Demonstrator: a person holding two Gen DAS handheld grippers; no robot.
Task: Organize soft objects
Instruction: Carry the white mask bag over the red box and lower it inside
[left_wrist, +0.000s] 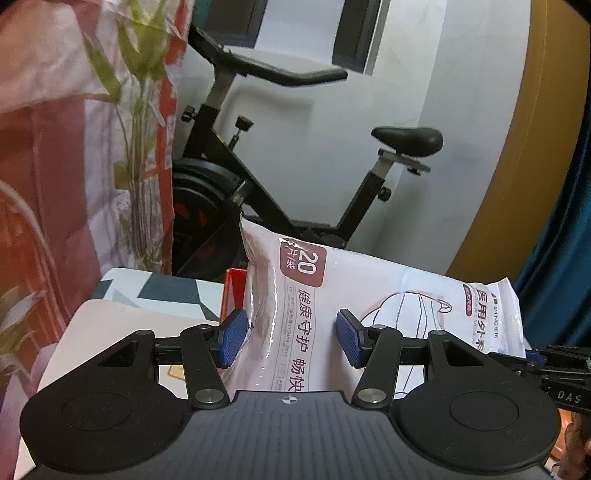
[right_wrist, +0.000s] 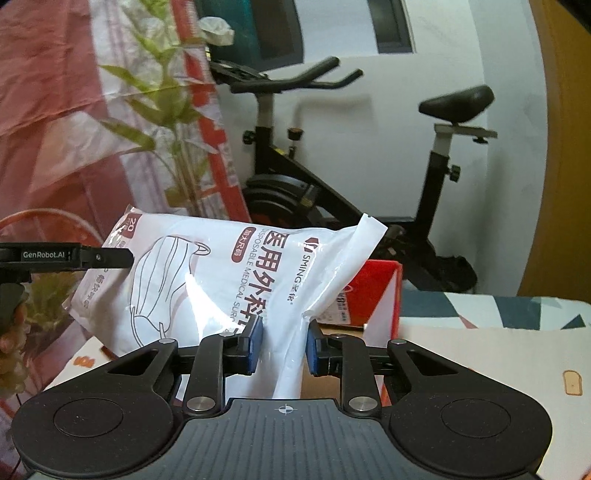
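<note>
Both grippers are gripping the mask pack (left_wrist: 332, 306): left gripper (left_wrist: 291, 338) clamping one end, right gripper (right_wrist: 283, 345) pinching the other.

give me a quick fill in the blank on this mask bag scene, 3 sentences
1. The white mask bag is gripped by ____ claws at once.
2. Behind the bag stands a black exercise ____.
3. The open box under the bag is ____ in colour.

Missing words: two; bike; red
</note>
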